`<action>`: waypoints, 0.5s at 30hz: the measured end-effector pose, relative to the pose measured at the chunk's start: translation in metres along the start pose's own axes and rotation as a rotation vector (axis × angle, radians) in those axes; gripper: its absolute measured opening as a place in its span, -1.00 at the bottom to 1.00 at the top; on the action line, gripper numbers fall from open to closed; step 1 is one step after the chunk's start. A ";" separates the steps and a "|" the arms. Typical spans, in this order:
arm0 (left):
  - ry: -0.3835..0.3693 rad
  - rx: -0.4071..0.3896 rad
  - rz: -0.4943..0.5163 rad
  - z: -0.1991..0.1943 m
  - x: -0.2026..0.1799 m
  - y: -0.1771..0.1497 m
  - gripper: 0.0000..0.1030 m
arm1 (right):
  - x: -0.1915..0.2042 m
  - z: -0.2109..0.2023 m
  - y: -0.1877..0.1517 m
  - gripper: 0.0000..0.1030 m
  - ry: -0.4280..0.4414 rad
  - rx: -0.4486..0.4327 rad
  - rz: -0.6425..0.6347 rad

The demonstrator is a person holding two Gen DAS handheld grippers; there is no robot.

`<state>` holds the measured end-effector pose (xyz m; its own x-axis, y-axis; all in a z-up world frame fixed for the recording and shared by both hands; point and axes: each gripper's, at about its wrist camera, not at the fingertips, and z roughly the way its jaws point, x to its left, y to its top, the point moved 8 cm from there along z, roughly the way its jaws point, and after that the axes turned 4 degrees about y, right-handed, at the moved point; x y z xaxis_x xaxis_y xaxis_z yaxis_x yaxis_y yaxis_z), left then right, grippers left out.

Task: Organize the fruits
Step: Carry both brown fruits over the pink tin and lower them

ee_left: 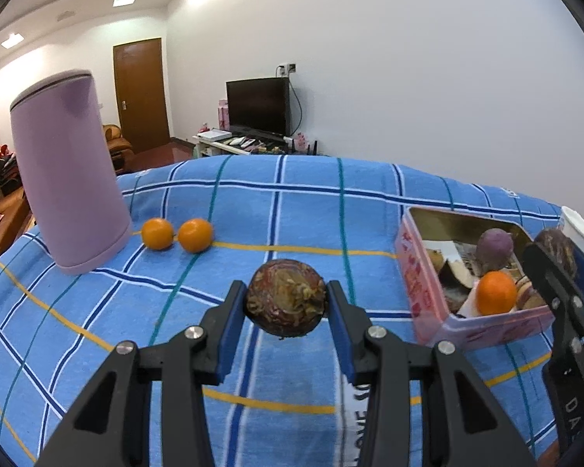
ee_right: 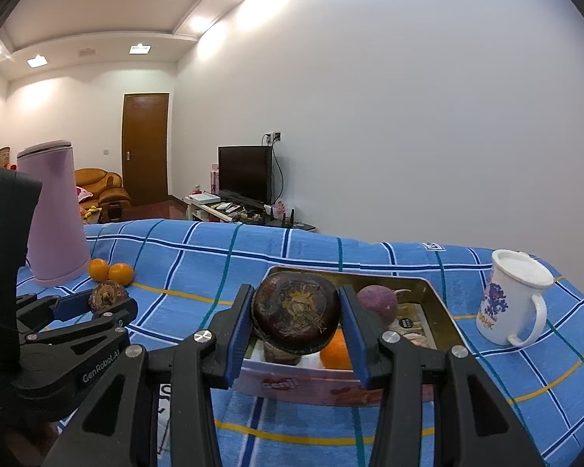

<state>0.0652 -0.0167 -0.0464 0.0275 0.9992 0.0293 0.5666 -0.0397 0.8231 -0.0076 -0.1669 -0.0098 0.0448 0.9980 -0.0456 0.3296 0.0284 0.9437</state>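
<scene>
My left gripper (ee_left: 286,299) is shut on a dark brown wrinkled passion fruit (ee_left: 286,297), held above the blue checked cloth. My right gripper (ee_right: 296,321) is shut on a second dark passion fruit (ee_right: 295,313), held over the near end of the pink tin box (ee_right: 311,383). The box (ee_left: 424,292) holds a purple fruit (ee_left: 495,247), an orange (ee_left: 496,292) and some wrappers. Two oranges (ee_left: 157,233) (ee_left: 195,234) lie on the cloth beside the purple kettle. The left gripper also shows in the right wrist view (ee_right: 107,297).
A tall purple kettle (ee_left: 66,183) stands at the left of the table. A white mug (ee_right: 511,299) with a blue print stands right of the box. The blue checked cloth (ee_left: 292,210) covers the table.
</scene>
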 end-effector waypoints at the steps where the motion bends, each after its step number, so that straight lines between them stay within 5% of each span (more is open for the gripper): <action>1: -0.003 -0.003 0.003 -0.001 -0.003 0.001 -0.15 | -0.002 0.000 0.000 -0.11 -0.002 -0.001 0.000; 15: -0.043 -0.039 0.024 -0.013 -0.036 0.009 -0.15 | -0.032 -0.006 0.004 -0.11 -0.037 -0.024 0.011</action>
<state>0.0584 -0.0531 -0.0327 0.0767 0.9967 0.0250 0.5326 -0.0622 0.8441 -0.0133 -0.1979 -0.0030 0.0834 0.9954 -0.0467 0.3066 0.0189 0.9516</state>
